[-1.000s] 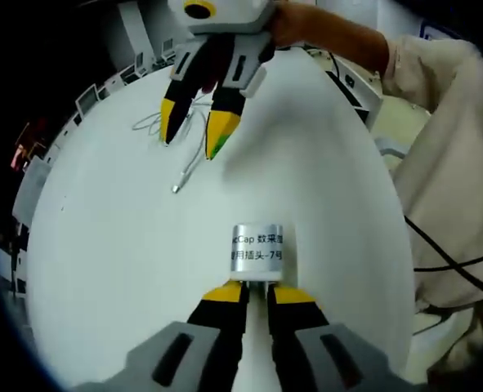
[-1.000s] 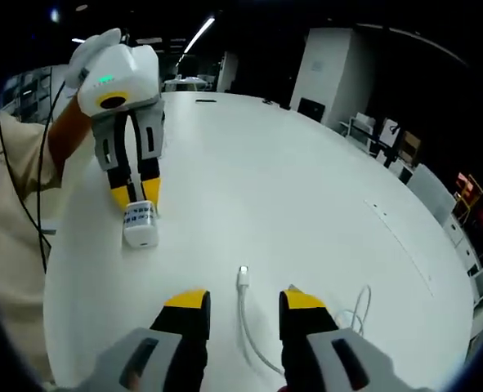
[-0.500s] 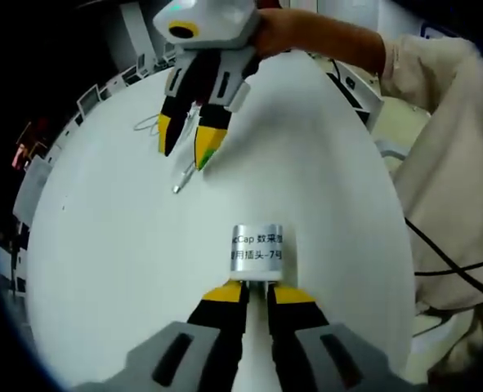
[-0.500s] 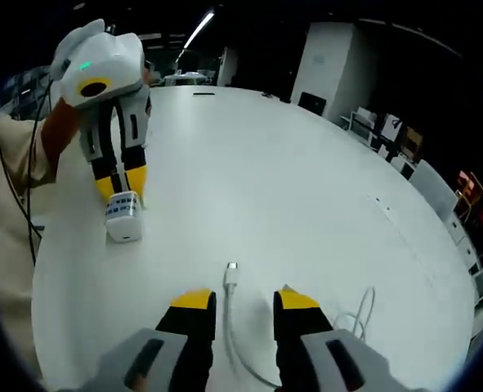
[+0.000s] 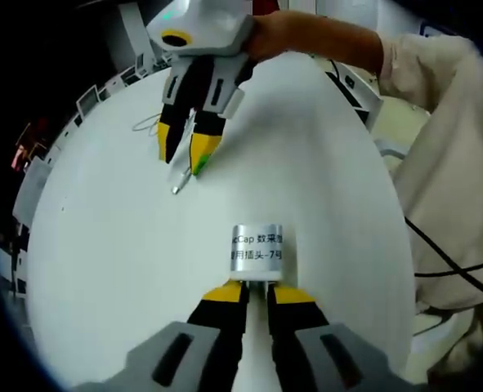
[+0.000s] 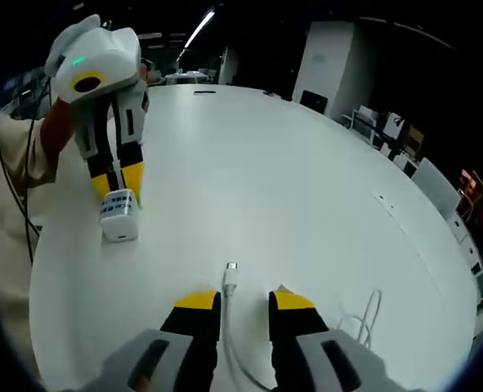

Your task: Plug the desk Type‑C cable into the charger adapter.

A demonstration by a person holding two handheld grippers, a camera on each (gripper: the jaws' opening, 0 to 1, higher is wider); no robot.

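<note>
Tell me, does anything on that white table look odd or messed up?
Nothing stands out. The charger stands on the table in the left gripper, and the cable lies flat between the right gripper's jaws, undamaged.

On the table (image 5: 102,245), in the left gripper view, the charger adapter (image 5: 257,253) sits just beyond the left gripper (image 5: 256,296). At its eleven o'clock, well apart, the cable's plug (image 5: 181,181) lies under the right gripper (image 5: 184,149).
</note>
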